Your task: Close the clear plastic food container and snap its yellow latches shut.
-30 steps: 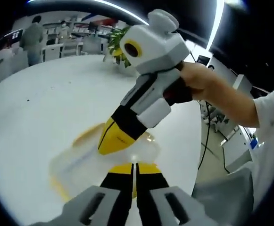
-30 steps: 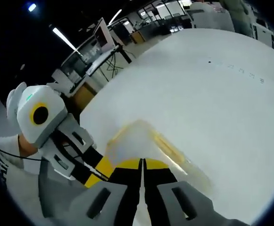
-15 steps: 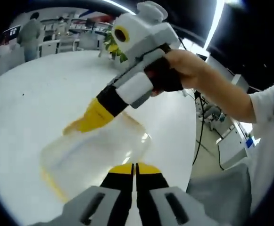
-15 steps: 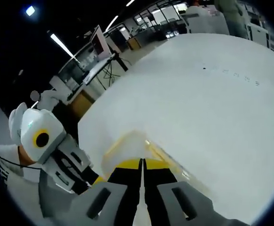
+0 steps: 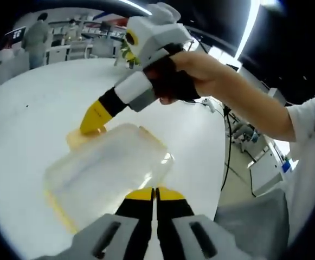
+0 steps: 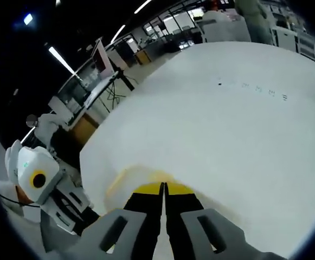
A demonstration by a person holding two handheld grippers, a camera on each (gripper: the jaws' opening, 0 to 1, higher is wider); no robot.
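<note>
a clear plastic food container (image 5: 105,176) sits on the white table (image 5: 32,124) near its edge closest to the person, lid down over the tub. the right gripper (image 5: 92,120), held in a hand (image 5: 192,73), reaches across with its yellow tips together and pressing on the yellow latch (image 5: 78,139) at the container's far end, apparently to snap it shut. the left gripper (image 5: 154,194), tongs also together, rests at the container's near end, probably bracing it against that push. in the right gripper view the same latch (image 6: 126,181) peeks out just beyond that gripper's tips.
</note>
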